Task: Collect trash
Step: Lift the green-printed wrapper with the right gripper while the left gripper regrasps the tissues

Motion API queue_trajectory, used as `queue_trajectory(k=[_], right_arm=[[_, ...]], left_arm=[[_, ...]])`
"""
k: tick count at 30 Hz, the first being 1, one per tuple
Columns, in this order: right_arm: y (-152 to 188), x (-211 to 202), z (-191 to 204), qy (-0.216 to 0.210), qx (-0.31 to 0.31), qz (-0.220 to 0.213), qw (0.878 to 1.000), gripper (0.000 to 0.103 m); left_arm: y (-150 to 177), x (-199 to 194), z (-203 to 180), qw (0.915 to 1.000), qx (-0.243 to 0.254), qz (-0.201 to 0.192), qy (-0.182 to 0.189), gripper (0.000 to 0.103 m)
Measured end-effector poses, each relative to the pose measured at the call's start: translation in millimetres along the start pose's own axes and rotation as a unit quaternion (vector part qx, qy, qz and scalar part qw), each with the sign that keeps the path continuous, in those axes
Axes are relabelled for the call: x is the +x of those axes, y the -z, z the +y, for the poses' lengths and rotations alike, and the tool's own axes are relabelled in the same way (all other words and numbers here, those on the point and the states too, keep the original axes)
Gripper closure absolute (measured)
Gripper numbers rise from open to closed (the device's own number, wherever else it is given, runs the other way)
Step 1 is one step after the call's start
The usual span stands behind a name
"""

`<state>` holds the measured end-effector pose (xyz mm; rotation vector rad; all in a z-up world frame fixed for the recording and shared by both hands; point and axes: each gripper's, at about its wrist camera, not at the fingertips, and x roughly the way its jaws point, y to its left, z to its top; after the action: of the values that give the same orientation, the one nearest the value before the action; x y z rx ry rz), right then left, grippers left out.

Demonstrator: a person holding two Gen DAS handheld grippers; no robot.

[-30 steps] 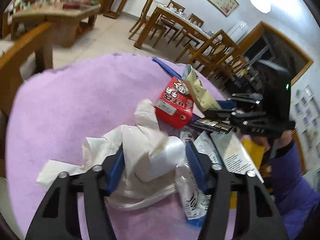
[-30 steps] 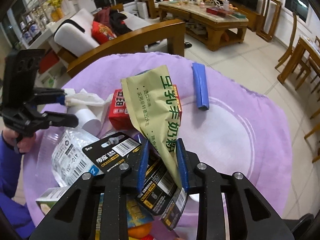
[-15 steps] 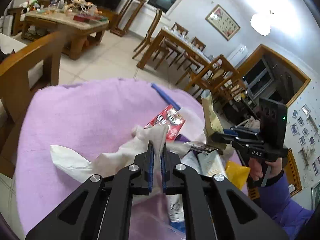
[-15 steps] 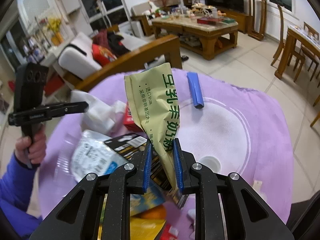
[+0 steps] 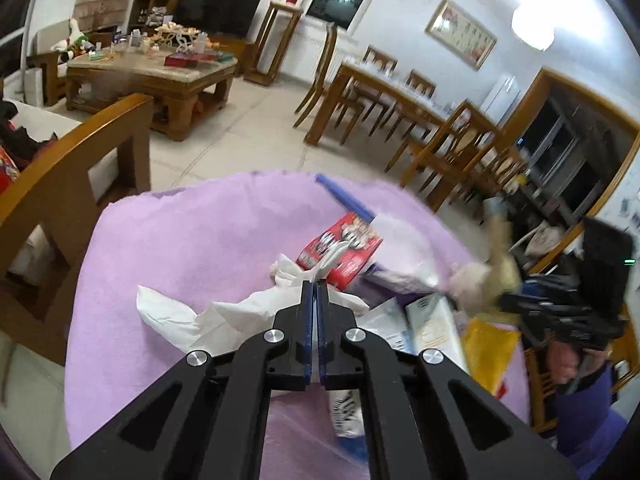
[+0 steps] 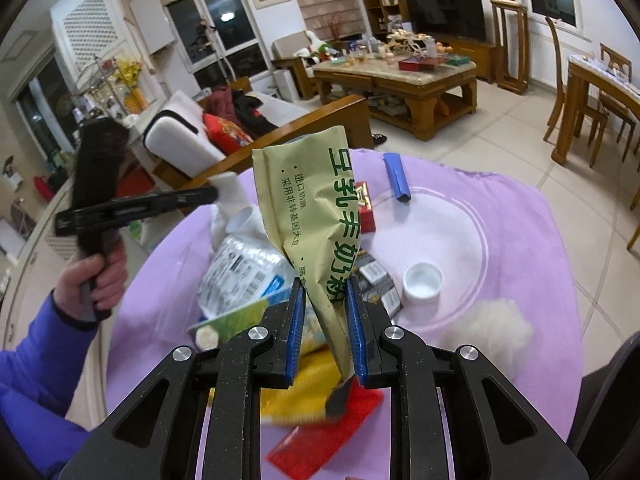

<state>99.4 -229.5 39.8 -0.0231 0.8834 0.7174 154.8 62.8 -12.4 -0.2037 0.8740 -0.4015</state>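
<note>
Trash lies in a heap on a round table with a purple cloth (image 5: 192,240). My left gripper (image 5: 316,286) is shut on white crumpled tissue paper (image 5: 236,312) and holds it above the cloth; it also shows in the right wrist view (image 6: 212,196). My right gripper (image 6: 323,292) is shut on a pale green milk powder bag (image 6: 316,208), which stands upright above the heap. Below lie a red carton (image 5: 344,248), a black battery card (image 6: 376,280), a clear printed wrapper (image 6: 240,272), a yellow packet (image 5: 488,348) and a white cap (image 6: 422,280).
A blue folded strip (image 6: 396,176) lies at the far edge of the cloth. A fluffy cream ball (image 6: 496,328) sits near the front right. A wooden chair back (image 5: 68,176) stands close to the table on the left. Dining chairs (image 5: 444,148) stand beyond the table.
My left gripper closed on the tissue paper and lifted it off the heap. My right gripper rose with the green bag, and the black battery card dropped out onto the table.
</note>
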Motion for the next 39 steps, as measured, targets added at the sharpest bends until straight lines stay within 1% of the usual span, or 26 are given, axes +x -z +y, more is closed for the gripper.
queue_trajectory(k=[2, 4, 6, 7, 8, 9, 10, 12, 15, 17, 18, 20, 22, 24, 27, 28, 29, 30, 31, 32, 33, 34, 35, 36, 37, 39], right_arm=[[6, -7, 2, 0.000, -0.002, -0.004, 1.000, 0.082], [11, -11, 3, -0.004, -0.001, -0.005, 1.000, 0.082], [16, -13, 3, -0.003, 0.000, -0.006, 1.000, 0.082], [19, -15, 3, -0.001, 0.000, -0.006, 1.000, 0.081], [21, -15, 3, -0.001, 0.001, -0.005, 1.000, 0.081], [21, -15, 3, -0.002, 0.002, -0.004, 1.000, 0.081], [21, -15, 2, -0.002, 0.003, -0.003, 1.000, 0.081], [24, -14, 1, -0.003, 0.005, -0.002, 1.000, 0.081], [24, -13, 3, -0.007, 0.003, -0.002, 1.000, 0.081], [24, -12, 6, -0.012, 0.000, -0.002, 1.000, 0.081], [24, -10, 8, -0.013, -0.002, 0.000, 1.000, 0.081], [21, -5, 9, -0.008, -0.006, 0.001, 1.000, 0.081], [20, -2, 10, -0.009, -0.004, 0.001, 1.000, 0.081], [17, 0, 10, -0.008, -0.001, 0.000, 1.000, 0.081], [17, 1, 14, -0.006, -0.001, 0.002, 1.000, 0.081], [18, 1, 15, -0.005, -0.003, 0.003, 1.000, 0.081], [18, 1, 16, -0.004, -0.004, 0.004, 1.000, 0.081], [18, 0, 18, -0.001, -0.005, 0.004, 1.000, 0.081], [18, 0, 19, 0.003, -0.008, 0.003, 1.000, 0.081], [19, 0, 20, 0.007, -0.010, 0.002, 1.000, 0.081], [20, 0, 21, 0.008, -0.010, 0.001, 1.000, 0.081], [20, 0, 21, 0.008, -0.010, 0.000, 1.000, 0.081], [20, 0, 22, 0.007, -0.011, -0.001, 1.000, 0.081], [20, 0, 23, 0.008, -0.013, -0.004, 1.000, 0.081], [21, -1, 24, 0.008, -0.014, -0.005, 1.000, 0.082], [22, -4, 27, 0.008, -0.017, -0.010, 1.000, 0.082]], left_arm=[[-1, 14, 6, 0.9998, -0.003, 0.011, -0.014, 0.097], [-2, 27, 14, 0.9996, -0.015, 0.020, -0.014, 0.095], [-4, 34, 22, 0.9994, -0.028, 0.018, -0.013, 0.087], [-4, 35, 24, 0.9993, -0.032, 0.017, -0.009, 0.072], [-5, 36, 26, 0.9992, -0.034, 0.019, -0.006, 0.044], [-5, 34, 28, 0.9992, -0.035, 0.014, -0.013, 0.030], [-4, 29, 29, 0.9990, -0.032, 0.000, -0.030, 0.014], [-1, 20, 31, 0.9983, -0.025, -0.010, -0.052, 0.013], [3, 4, 43, 0.9979, -0.024, -0.005, -0.059, 0.013], [7, -4, 48, 0.9969, -0.008, 0.001, -0.078, 0.013], [9, -4, 50, 0.9961, 0.007, 0.012, -0.087, 0.013], [14, 3, 53, 0.9950, 0.025, 0.045, -0.086, 0.013], [18, 11, 48, 0.9931, 0.046, 0.064, -0.087, 0.013], [19, 21, 38, 0.9892, 0.078, 0.070, -0.103, 0.013], [21, 33, 29, 0.9833, 0.107, 0.073, -0.128, 0.013], [22, 37, 23, 0.9797, 0.123, 0.074, -0.141, 0.013], [24, 39, 20, 0.9761, 0.137, 0.075, -0.151, 0.018], [27, 42, 13, 0.9702, 0.157, 0.073, -0.169, 0.022], [29, 41, 8, 0.9699, 0.165, 0.070, -0.164, 0.048], [29, 39, 6, 0.9764, 0.155, 0.077, -0.129, 0.076], [31, 35, 1, 0.9763, 0.153, 0.076, -0.134, 0.086], [32, 35, -3, 0.9721, 0.163, 0.074, -0.152, 0.090], [34, 35, -5, 0.9697, 0.171, 0.070, -0.160, 0.093], [35, 33, -6, 0.9702, 0.167, 0.065, -0.162, 0.093], [35, 31, -5, 0.9722, 0.159, 0.063, -0.160, 0.097], [33, 21, -2, 0.9782, 0.138, 0.053, -0.146, 0.099]])
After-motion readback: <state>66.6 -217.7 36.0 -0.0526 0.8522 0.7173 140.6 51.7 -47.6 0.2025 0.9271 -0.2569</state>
